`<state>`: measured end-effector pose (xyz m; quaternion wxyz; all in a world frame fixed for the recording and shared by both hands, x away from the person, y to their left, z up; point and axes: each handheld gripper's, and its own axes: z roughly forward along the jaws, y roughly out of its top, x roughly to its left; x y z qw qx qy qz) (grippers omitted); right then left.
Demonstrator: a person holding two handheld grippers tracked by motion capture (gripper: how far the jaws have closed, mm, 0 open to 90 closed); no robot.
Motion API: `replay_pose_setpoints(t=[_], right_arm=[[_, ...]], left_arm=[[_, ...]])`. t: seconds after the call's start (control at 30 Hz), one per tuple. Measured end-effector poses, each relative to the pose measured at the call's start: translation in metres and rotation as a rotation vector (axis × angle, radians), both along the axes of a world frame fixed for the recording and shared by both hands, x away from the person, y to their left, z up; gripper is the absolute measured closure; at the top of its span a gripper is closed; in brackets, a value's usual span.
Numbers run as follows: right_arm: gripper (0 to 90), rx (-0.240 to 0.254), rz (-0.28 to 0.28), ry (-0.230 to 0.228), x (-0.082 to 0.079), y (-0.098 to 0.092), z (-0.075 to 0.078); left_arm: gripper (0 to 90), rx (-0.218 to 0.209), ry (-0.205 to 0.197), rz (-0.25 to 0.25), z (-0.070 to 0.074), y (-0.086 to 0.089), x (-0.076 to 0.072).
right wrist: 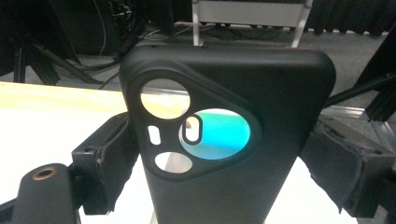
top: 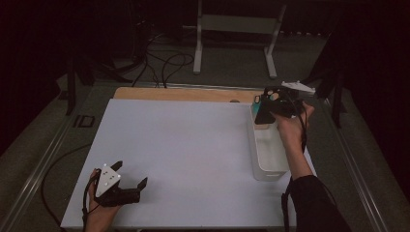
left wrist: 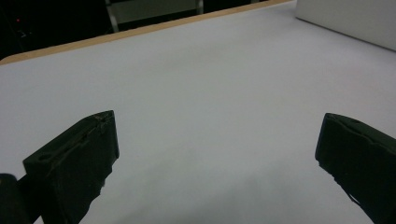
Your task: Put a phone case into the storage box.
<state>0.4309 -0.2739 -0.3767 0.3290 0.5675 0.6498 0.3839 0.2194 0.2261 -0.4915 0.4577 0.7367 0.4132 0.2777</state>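
A black phone case (top: 265, 112) with a camera cut-out hangs above the far end of a white bin (top: 269, 170) at the table's right side. My right gripper (top: 269, 107) is shut on it. In the right gripper view the phone case (right wrist: 233, 186) stands upright between the two jaws of the right gripper (right wrist: 219, 156), its back facing the camera. Something teal (right wrist: 224, 135) shows through the cut-out; what it is I cannot tell. My left gripper (top: 130, 174) rests open at the near left of the white board (top: 193, 145), and nothing lies between the jaws of the left gripper (left wrist: 217, 126).
The bin's white wall (left wrist: 355, 18) shows at the far right in the left gripper view. A strip of wooden table edge (top: 183, 94) runs behind the board. Beyond the table, cables (top: 164, 63) and a metal stand (top: 237, 29) sit on the dark floor.
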Motion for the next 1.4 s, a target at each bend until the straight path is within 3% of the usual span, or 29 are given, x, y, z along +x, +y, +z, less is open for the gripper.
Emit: replay_pose_setpoints(t=[0.37,0.9,1.4], right_arm=[[14.0,-0.003,-0.019,0.037,0.008,0.0,-0.016],[13.5,-0.048,-0.047,0.109,0.027,0.01,-0.047],[13.1,-0.046,-0.073,0.107,0.038,0.012,-0.059]], left_arm=[[0.0,0.003,0.001,-0.001,0.0,0.0,0.0],[0.0,0.002,0.003,-0.003,0.0,0.0,0.0],[0.0,0.002,0.007,-0.005,-0.001,0.0,0.0]])
